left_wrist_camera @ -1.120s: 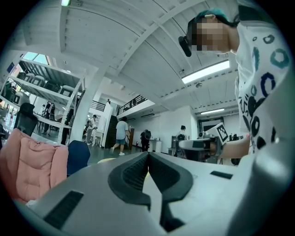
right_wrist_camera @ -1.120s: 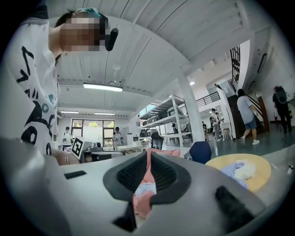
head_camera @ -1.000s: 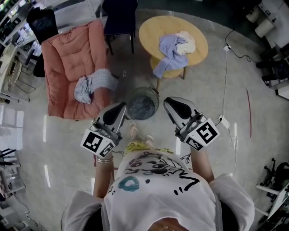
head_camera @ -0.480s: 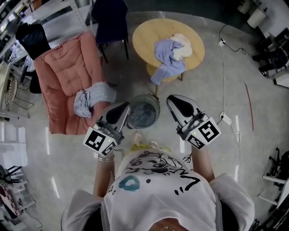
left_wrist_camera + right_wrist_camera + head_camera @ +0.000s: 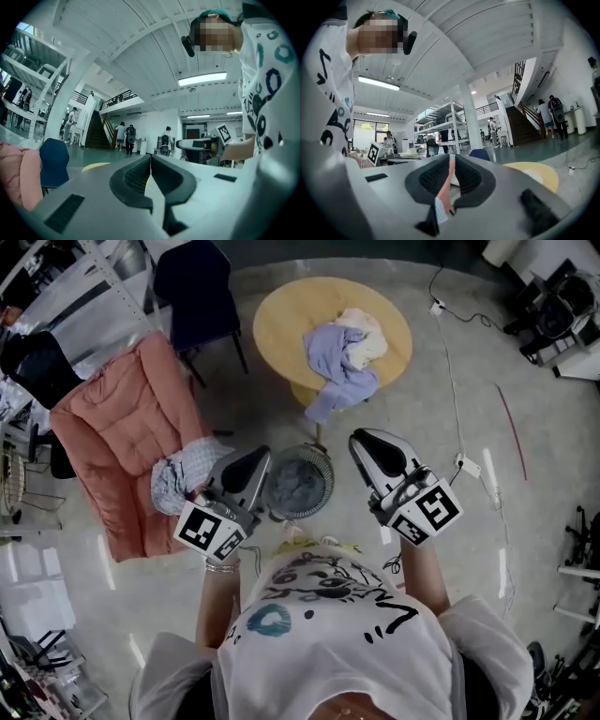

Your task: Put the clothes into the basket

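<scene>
A round wire basket stands on the floor just ahead of me, with grey-blue cloth lying in it. My left gripper is held level at its left side and my right gripper at its right side. Both are shut and hold nothing. In the left gripper view the left gripper has its pads pressed together; in the right gripper view the right gripper shows only a thin slit. A lavender garment and a cream one lie on the round wooden table. A checked garment lies on the pink couch.
A dark blue chair stands behind the couch and table. A white cable with a plug block runs along the floor on the right. Shelving and equipment line the room's edges. Several people stand far off near the stairs.
The whole scene has slid left and turned in the head view; the basket now sits squarely between the two grippers. Both grippers stayed shut and empty.
</scene>
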`<state>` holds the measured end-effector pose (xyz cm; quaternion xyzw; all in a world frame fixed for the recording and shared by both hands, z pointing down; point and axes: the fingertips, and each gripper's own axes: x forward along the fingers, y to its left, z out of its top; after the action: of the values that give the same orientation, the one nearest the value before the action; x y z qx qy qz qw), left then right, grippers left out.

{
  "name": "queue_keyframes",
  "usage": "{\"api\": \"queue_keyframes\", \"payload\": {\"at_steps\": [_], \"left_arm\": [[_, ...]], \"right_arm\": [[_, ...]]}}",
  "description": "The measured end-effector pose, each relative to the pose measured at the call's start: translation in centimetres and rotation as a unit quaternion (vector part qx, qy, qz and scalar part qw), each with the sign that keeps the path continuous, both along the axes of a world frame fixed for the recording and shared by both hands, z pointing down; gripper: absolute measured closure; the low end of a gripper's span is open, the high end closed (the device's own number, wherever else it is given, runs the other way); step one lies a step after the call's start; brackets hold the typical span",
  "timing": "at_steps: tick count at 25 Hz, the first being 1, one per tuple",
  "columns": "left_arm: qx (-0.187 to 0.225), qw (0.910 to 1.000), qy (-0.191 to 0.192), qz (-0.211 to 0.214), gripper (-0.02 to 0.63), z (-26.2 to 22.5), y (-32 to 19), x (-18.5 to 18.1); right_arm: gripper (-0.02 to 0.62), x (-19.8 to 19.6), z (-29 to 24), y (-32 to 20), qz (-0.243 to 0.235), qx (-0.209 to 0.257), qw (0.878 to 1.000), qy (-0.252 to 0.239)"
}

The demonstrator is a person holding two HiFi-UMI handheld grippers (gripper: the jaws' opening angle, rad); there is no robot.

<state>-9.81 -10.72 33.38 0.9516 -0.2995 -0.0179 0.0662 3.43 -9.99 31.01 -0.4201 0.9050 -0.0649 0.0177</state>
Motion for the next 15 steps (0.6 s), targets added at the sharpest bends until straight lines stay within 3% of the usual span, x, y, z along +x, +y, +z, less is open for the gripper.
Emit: {"api": "queue_keyframes", "payload": {"at_steps": [9,15], "left_arm": [[-0.018,0.9991,0.008,0.037,0.591,1.8,-3.0,0.5],[-0.025,0.9987,0.002,0.045,0.591,2.7,-4.3,2.2]], "right_arm": [[0.565,0.0,1.5,-1.7,0.037,-0.015,0.999,0.000],[0.565,2.1,1.9,-3.3,0.053,-0.015,0.998,-0.001]]}}
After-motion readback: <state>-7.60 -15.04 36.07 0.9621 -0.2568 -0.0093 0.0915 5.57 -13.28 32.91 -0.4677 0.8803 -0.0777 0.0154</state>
